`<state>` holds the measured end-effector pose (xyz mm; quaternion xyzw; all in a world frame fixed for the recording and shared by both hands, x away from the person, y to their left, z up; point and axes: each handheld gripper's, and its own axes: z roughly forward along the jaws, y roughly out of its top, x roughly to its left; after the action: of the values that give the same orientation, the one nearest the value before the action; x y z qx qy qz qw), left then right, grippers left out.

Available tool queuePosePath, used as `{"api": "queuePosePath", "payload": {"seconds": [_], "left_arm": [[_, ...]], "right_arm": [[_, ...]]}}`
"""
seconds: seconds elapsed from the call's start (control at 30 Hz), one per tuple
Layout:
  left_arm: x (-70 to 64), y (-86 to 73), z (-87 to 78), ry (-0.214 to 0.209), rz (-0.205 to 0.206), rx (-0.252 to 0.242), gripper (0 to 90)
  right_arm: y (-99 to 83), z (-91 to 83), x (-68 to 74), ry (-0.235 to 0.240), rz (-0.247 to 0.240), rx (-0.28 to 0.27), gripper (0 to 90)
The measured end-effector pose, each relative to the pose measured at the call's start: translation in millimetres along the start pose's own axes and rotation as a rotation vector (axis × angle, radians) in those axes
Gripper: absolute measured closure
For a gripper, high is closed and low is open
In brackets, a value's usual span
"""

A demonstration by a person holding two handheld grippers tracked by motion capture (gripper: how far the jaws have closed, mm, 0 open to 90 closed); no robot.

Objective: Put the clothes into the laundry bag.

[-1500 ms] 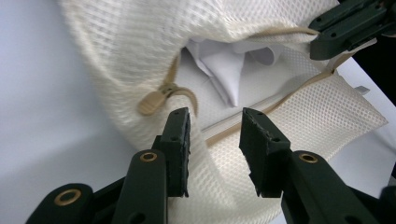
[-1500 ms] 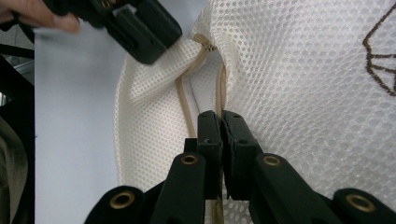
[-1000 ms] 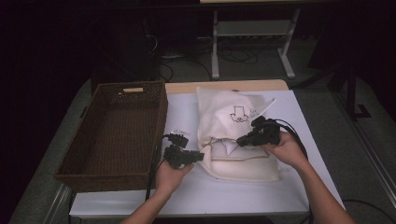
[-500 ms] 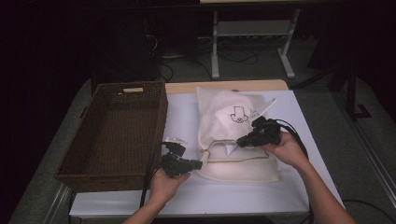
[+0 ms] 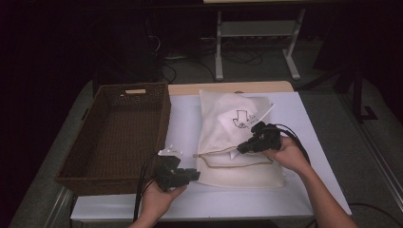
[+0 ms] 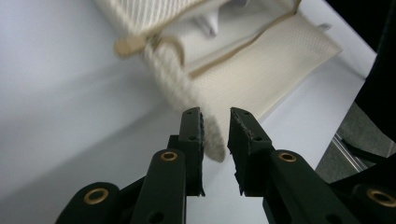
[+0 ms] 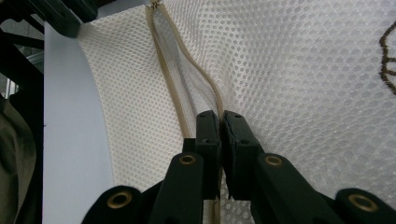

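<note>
The cream mesh laundry bag [image 5: 235, 137] lies flat on the white table [image 5: 304, 142], at about three o'clock from the wicker basket [image 5: 119, 133], with its zippered mouth along the near side partly parted. The right gripper [image 5: 243, 147] has its jaws pressed together on the upper lip of that opening, right at the tan zipper tape [image 7: 187, 70], lifting the mesh. The left gripper [image 5: 195, 175] sits at about eight o'clock from the bag's mouth, jaws spread, with a pale strip [image 6: 187, 98], probably the zipper's pull tab or a cord though it is blurred, running toward the gap between them.

The step in hand looks like opening the bag: one side is pinned up and the other is being reached for. The next move likely calls for closing the left jaws on that strip or the lower lip and drawing it away from the right gripper.

A dark line drawing [image 5: 241, 118] is printed on the bag; no lettering is legible.
</note>
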<state>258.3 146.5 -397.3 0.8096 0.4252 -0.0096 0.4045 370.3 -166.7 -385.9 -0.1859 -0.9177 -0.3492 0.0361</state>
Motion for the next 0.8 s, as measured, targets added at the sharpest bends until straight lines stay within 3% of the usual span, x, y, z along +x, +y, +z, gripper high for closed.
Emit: {"api": "queuePosePath", "payload": {"seconds": [0.17, 0.63, 0.8], "left_arm": [[-4.5, 8.5, -5.1, -0.006, 0.032, -0.015, 74.4], [-7.9, 14.3, 10.9, -0.027, 0.062, 0.000, 73.8], [-11.1, 15.9, 15.4, -0.034, 0.083, 0.006, 72.8]], "right_arm": [[-0.2, 2.8, 1.4, 0.007, -0.002, 0.002, 83.9], [-6.7, 18.1, 5.3, 0.038, -0.001, 0.004, 83.0], [-7.0, 24.3, 8.5, 0.047, -0.016, 0.037, 79.2]]}}
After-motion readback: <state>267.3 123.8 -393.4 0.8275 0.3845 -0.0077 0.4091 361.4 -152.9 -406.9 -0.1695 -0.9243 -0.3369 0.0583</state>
